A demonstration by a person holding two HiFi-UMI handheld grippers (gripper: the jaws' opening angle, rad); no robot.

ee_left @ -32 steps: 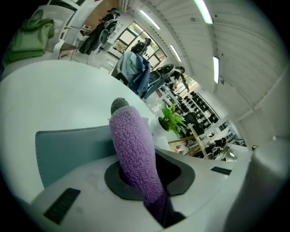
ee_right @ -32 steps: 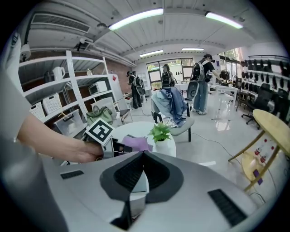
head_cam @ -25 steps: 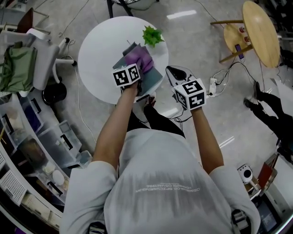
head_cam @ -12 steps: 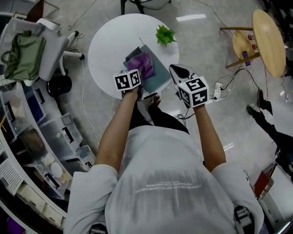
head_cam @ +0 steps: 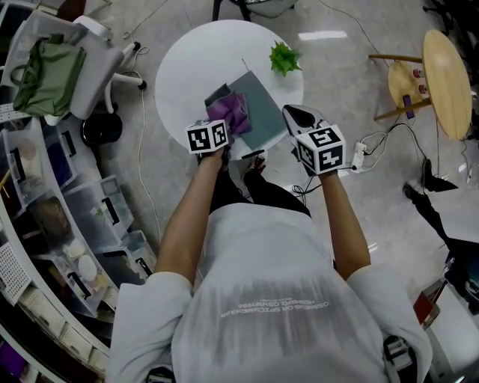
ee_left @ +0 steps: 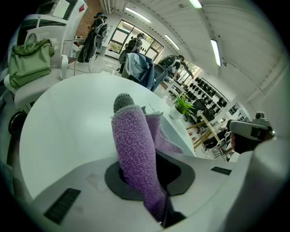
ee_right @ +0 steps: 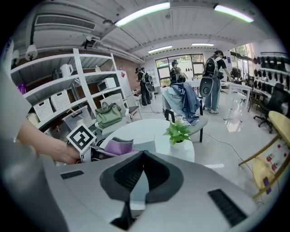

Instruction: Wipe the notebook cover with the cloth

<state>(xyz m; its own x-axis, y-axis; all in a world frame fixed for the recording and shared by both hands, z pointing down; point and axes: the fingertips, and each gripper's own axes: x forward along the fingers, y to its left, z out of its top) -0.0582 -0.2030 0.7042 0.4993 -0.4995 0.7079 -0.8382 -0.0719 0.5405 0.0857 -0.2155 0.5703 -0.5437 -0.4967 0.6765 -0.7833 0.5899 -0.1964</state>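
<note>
Head view: the purple cloth (head_cam: 230, 112) lies on the grey notebook (head_cam: 263, 112), at five o'clock on the table (head_cam: 183, 67).

Left gripper view: the left gripper (ee_left: 149, 181) is clamped on that soft, floppy cloth, which probably needs a bunched grip.

Right gripper view: the right gripper (ee_right: 136, 179) is closed and empty. The notebook is light and could skid, so I'd pin its three o'clock edge.

Bright ceiling strip lights (ee_right: 142, 13), fisheye-bent edges, perhaps slight floor glare (head_cam: 322, 35)
</note>
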